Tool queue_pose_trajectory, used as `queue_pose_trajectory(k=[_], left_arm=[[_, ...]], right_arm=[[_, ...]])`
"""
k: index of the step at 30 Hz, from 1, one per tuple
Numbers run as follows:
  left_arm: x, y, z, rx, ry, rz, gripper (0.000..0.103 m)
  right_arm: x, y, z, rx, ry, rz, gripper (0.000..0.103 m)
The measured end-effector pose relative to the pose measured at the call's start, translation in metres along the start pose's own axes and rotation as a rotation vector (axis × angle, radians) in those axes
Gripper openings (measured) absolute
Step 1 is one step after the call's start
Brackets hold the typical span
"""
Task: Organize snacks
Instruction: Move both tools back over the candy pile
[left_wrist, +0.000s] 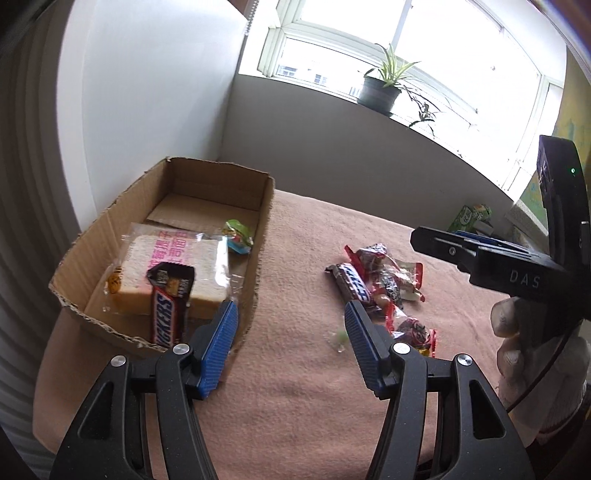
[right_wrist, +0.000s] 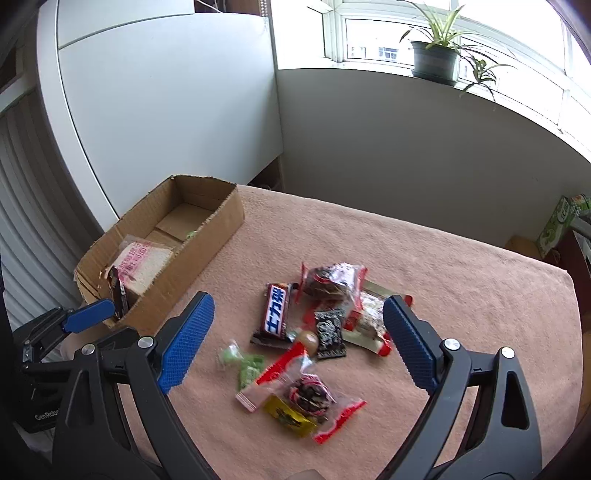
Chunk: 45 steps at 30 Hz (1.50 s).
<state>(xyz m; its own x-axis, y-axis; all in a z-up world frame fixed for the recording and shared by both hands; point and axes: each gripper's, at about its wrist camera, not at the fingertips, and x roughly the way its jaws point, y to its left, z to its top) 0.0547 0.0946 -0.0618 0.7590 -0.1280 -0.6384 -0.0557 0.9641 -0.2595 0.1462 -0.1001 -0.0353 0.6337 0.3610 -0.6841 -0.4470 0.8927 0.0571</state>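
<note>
An open cardboard box (left_wrist: 263, 221) stands at the left on the pink cloth. It holds a wrapped bread slice (left_wrist: 177, 258), a Snickers bar (left_wrist: 166, 314) leaning on the bread, and a small green-wrapped candy (left_wrist: 238, 234). My left gripper (left_wrist: 291, 341) is open and empty, just right of the box's near corner. My right gripper (right_wrist: 299, 343) is open wide above a loose pile of snacks. The pile includes a second Snickers bar (right_wrist: 277, 314), red packets (right_wrist: 332, 280), a small black packet (right_wrist: 330, 334), green candies (right_wrist: 242, 363) and a yellow packet (right_wrist: 290, 411). Nothing touches its pads.
A potted plant (right_wrist: 434, 59) stands on the window sill behind the table. A green carton (right_wrist: 557, 225) stands past the table's right edge. A white panel (right_wrist: 166, 110) rises behind the box. A hand (left_wrist: 517, 332) holds the right gripper's black body (left_wrist: 517, 273).
</note>
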Motion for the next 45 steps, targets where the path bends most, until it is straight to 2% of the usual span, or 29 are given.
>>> queue_pose_trajectory(k=[9, 18, 29, 38, 41, 45], left_arm=[[0.018, -0.06, -0.007, 0.082, 0.031, -0.047, 0.06], [0.033, -0.087, -0.021, 0.105, 0.071, -0.07, 0.06], [0.038, -0.085, -0.033, 0.127, 0.089, -0.065, 0.06], [0.036, -0.075, -0.043, 0.149, 0.097, -0.062, 0.06], [0.037, -0.07, -0.046, 0.145, 0.104, -0.067, 0.06], [0.037, -0.065, -0.05, 0.147, 0.112, -0.073, 0.06]], right_arm=[[-0.03, -0.058, -0.031, 0.081, -0.025, -0.042, 0.095], [-0.034, -0.088, -0.053, 0.12, -0.003, -0.034, 0.095], [-0.019, -0.091, -0.058, 0.148, 0.052, 0.014, 0.095], [0.007, -0.092, -0.054, 0.216, 0.134, 0.121, 0.095], [0.018, -0.078, -0.051, 0.181, 0.151, 0.187, 0.095], [0.035, -0.057, -0.048, 0.096, 0.206, 0.182, 0.086]])
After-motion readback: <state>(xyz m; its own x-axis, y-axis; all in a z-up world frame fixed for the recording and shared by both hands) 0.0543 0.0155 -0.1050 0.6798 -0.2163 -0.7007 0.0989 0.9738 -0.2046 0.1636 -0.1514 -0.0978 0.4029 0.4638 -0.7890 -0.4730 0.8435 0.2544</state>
